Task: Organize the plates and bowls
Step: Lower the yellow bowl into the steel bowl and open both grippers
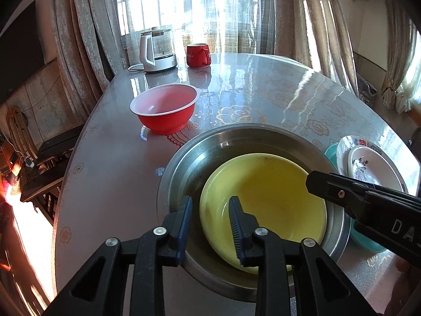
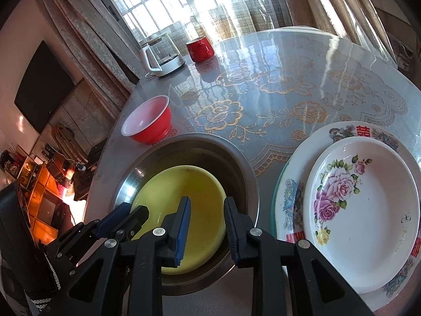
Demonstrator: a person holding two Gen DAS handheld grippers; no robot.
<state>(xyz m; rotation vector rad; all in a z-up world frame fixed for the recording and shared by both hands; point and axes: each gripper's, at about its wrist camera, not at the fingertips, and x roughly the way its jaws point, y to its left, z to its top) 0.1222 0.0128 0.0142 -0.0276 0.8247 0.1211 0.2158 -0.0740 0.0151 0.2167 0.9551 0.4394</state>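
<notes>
- Yellow bowl (image 1: 265, 200) nested in steel basin (image 1: 184, 163); both grippers straddle its rim.
- Left gripper (image 1: 210, 226), right gripper (image 2: 206, 226): jaws part-open, gripping nothing.
- Withdraw straight; red bowl (image 1: 164, 108) at 11 o'clock likely next.

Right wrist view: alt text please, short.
The right tongs hang open over a yellow bowl nested in a steel bowl on a floral-covered table, nothing between their pads. A stack of flowered plates sits to the right and a red bowl behind; the left tongs enter at lower left.
</notes>
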